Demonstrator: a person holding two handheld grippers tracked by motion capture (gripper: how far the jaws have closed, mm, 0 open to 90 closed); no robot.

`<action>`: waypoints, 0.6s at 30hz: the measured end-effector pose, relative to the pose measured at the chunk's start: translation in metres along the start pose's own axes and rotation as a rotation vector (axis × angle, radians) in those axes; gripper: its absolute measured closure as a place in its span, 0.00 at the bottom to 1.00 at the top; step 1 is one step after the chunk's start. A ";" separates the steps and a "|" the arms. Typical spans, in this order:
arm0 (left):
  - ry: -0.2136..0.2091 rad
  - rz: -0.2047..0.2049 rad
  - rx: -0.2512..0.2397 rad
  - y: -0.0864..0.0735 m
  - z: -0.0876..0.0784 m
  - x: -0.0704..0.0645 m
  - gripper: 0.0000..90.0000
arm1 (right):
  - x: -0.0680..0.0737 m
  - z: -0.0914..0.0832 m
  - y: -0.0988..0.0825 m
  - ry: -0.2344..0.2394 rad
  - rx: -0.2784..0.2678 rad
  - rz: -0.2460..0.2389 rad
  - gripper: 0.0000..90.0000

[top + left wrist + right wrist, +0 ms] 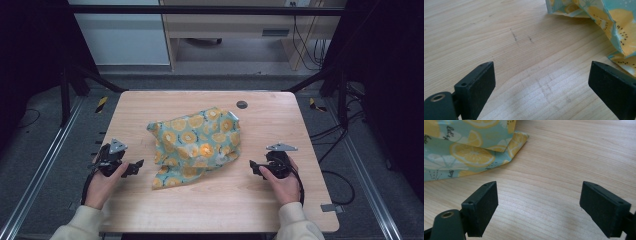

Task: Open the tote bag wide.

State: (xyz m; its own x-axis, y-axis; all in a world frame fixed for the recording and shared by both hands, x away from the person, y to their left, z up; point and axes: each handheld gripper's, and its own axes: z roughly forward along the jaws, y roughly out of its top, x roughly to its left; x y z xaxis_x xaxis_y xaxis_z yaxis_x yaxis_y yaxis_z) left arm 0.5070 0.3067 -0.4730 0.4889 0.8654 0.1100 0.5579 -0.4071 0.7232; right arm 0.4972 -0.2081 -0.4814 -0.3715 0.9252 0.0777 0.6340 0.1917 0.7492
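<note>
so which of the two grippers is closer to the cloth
The left gripper: its jaws sit just beside the lemon-print cloth at its lower left edge, while the right gripper has bare table between it and the cloth.

Looks along two black rectangular jaws rising from the bottom edge, one at lower left, one at lower right, set wide apart with nothing between them but bare wood. Left gripper (pixel 541 82) hangs low over the pale wood-grain table (pixel 499 30), marked by a few faint dark scuffs. Crumpled teal cloth with yellow citrus-slice print (pixel 614 27) at upper right, lying on the table beyond the right-hand jaw, apart from both jaws.
</note>
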 end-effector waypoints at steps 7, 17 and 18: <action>-0.011 0.022 0.041 0.001 0.004 -0.006 0.08 | 0.007 -0.006 0.007 0.024 -0.017 -0.033 0.18; -0.014 0.006 0.069 -0.002 0.005 -0.005 0.08 | 0.024 -0.013 0.039 0.049 -0.030 -0.101 0.18; -0.015 0.007 0.071 -0.002 0.005 -0.005 0.08 | 0.027 -0.013 0.044 0.054 -0.030 -0.114 0.18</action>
State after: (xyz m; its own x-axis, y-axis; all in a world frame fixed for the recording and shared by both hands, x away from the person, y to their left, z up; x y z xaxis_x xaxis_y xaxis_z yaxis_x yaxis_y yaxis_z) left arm 0.5072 0.3019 -0.4780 0.5026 0.8582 0.1047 0.6005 -0.4336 0.6719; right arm 0.5065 -0.1788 -0.4377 -0.4764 0.8789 0.0253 0.5653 0.2841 0.7744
